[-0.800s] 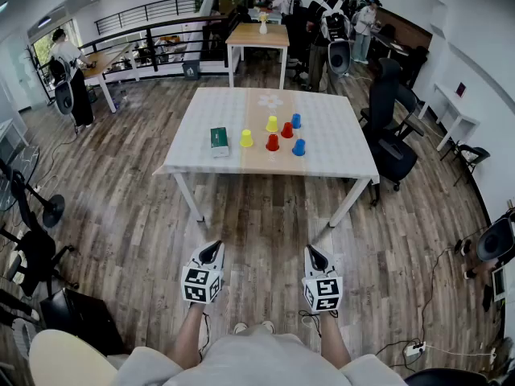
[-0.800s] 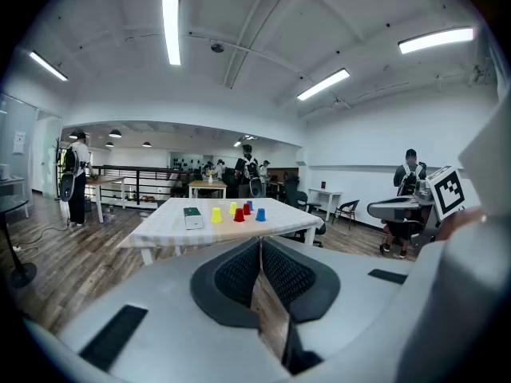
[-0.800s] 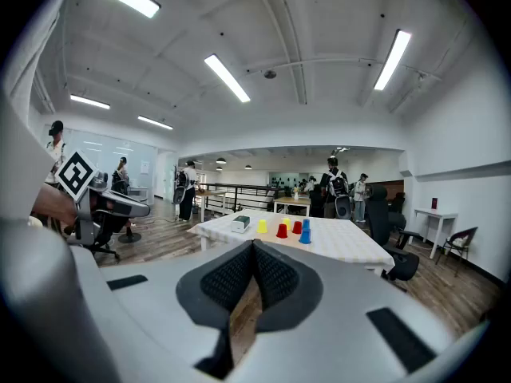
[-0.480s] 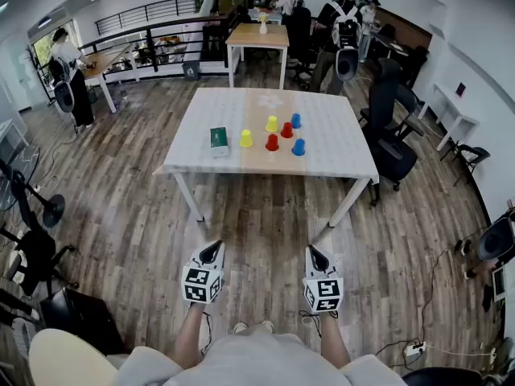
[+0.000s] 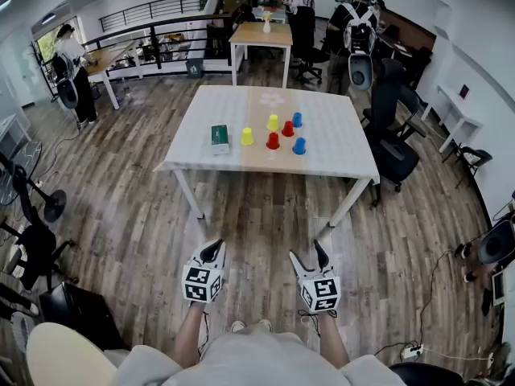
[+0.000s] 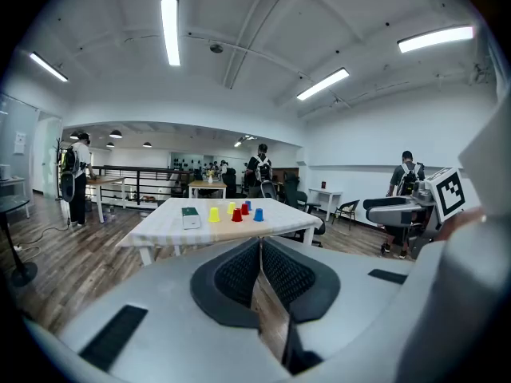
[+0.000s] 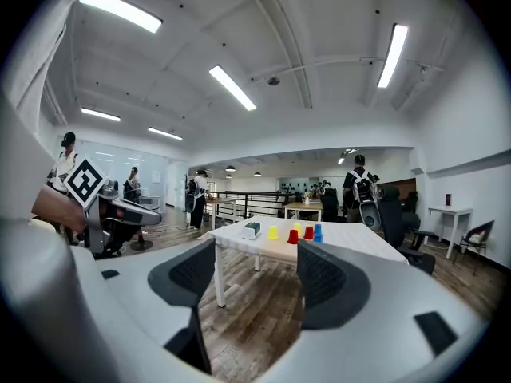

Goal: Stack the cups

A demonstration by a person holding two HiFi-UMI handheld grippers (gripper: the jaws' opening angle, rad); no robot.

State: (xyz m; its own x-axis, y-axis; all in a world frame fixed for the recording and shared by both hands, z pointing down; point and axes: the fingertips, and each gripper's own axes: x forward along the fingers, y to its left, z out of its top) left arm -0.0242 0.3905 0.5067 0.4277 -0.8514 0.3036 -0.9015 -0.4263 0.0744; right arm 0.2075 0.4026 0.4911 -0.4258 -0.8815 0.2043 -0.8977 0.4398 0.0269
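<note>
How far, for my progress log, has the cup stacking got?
Done: nothing. None of the six cups on the table sits on another: yellow cups, red cups, blue cups. In hand: nothing. The left tool is shut and empty, the right tool open and empty, both over the floor short of the table. Left: all the stacking.

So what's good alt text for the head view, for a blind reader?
A person stands on a wood floor, back from a white table bearing a green box, two yellow cups, two red cups and two blue cups. Two empty grippers are held low: left gripper fingers together, right gripper fingers apart.
</note>
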